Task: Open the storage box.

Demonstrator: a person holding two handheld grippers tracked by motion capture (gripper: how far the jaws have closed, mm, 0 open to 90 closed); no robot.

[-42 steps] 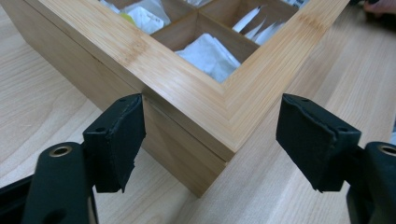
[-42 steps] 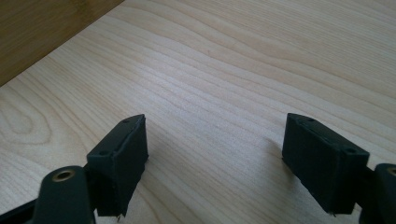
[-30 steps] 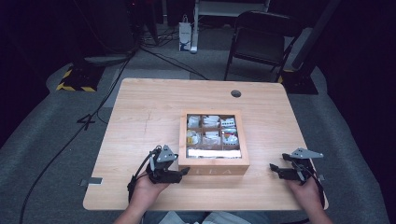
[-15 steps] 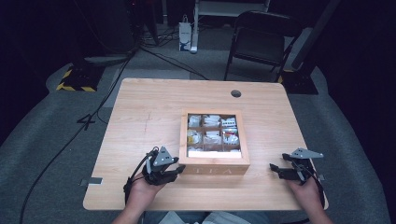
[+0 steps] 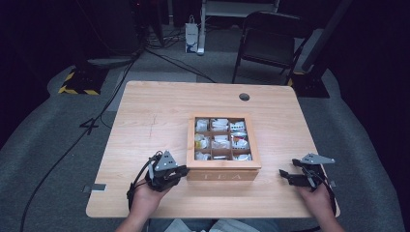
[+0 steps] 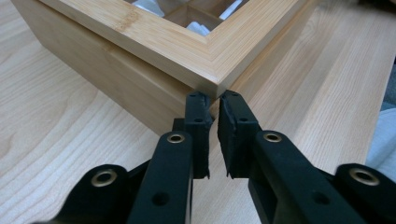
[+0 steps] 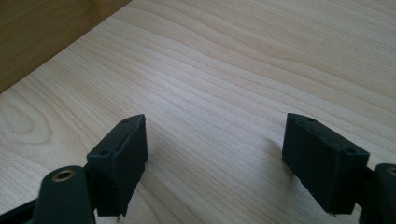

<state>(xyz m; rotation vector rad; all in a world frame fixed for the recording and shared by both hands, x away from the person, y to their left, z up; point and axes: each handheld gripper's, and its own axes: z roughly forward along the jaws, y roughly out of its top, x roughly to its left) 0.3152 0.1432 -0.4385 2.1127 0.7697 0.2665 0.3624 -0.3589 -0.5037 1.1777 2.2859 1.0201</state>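
- A dark room surrounds a light wooden table (image 5: 159, 116), with a folding chair (image 5: 268, 46) and cables on the grey floor behind it.
- A wooden tea box (image 5: 223, 170) sits right of the table's middle, toward the person's edge; the letters TEA show on its front wall in the high view.
- The lid frame is down on the box, and nine compartments behind it hold pale tea packets (image 5: 221, 139); their labels are too small to read.
- The left gripper (image 5: 180, 172) lies low at the box's front left corner, held in the person's left hand (image 5: 145, 195).
- In the left gripper view its jaws stand nearly together, a thin gap between them, with the tips right at the corner of the lid frame (image 6: 196, 51), just under its edge.
- Whether the tips actually touch the wood is hard to say from that angle; they appear to.
- The right gripper (image 5: 290, 176) rests near the table's right front edge, well apart from the box, in the person's right hand (image 5: 318, 198).
- In the right gripper view its jaws stand wide apart over bare tabletop, clamping nothing, with the box's side a brown band at the upper left.
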